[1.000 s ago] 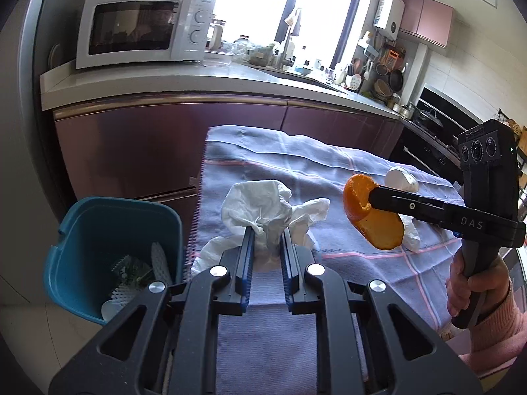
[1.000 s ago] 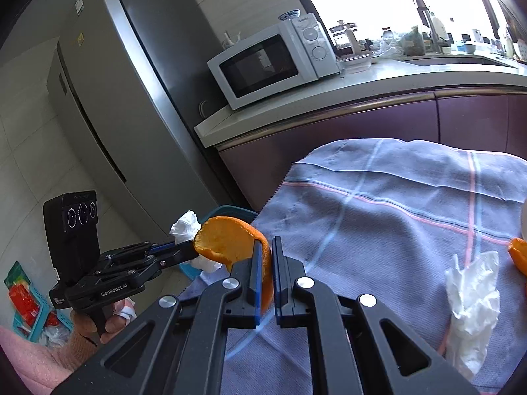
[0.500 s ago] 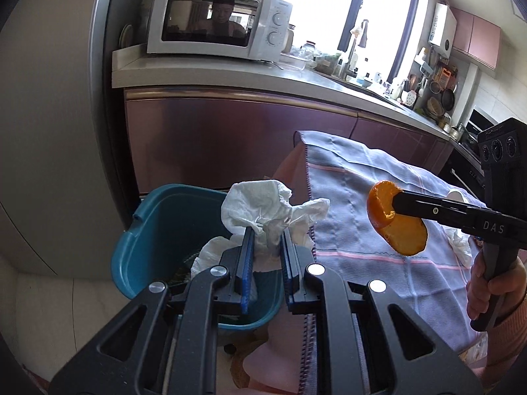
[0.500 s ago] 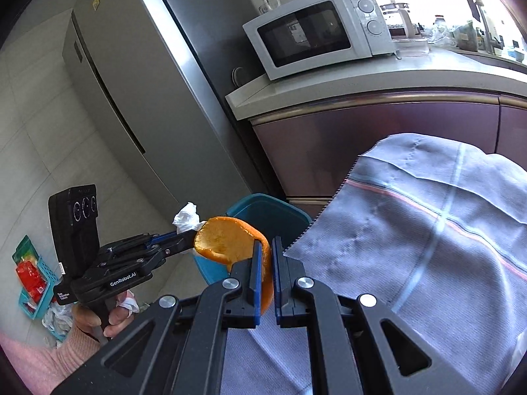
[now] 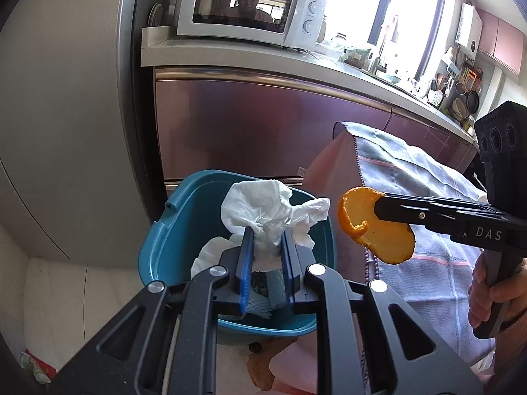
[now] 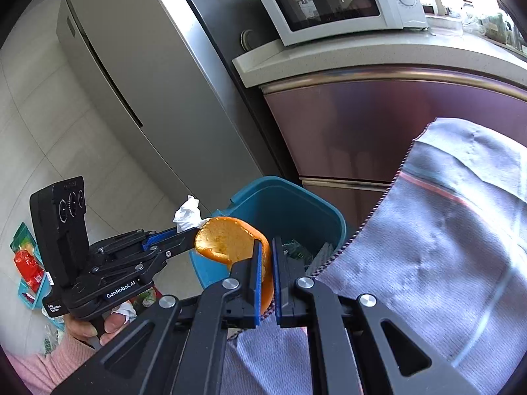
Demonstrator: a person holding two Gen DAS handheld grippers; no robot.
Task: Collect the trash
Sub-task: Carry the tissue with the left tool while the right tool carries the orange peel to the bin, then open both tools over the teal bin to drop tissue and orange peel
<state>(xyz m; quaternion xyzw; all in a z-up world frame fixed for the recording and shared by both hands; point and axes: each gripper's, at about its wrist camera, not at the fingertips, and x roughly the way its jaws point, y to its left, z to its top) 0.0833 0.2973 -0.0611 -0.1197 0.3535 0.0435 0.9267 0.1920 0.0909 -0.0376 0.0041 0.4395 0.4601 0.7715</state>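
Observation:
My left gripper is shut on a crumpled white tissue and hangs over the open teal bin on the floor. In the right wrist view the left gripper shows at the left with the tissue sticking out of its tip. My right gripper is shut on an orange peel, held just beside the bin near the cloth's edge. From the left wrist view the right gripper comes in from the right with the peel. The bin holds white foam netting and other scraps.
A grey-blue checked cloth covers the table at the right. Behind the bin stand purple cabinets, a counter with a white microwave and a steel fridge. Packets lie on the floor at the left.
Both grippers have swung left, off the table and towards the bin, each still holding its item. The tissue, over the cloth a second ago, now hangs over the bin.

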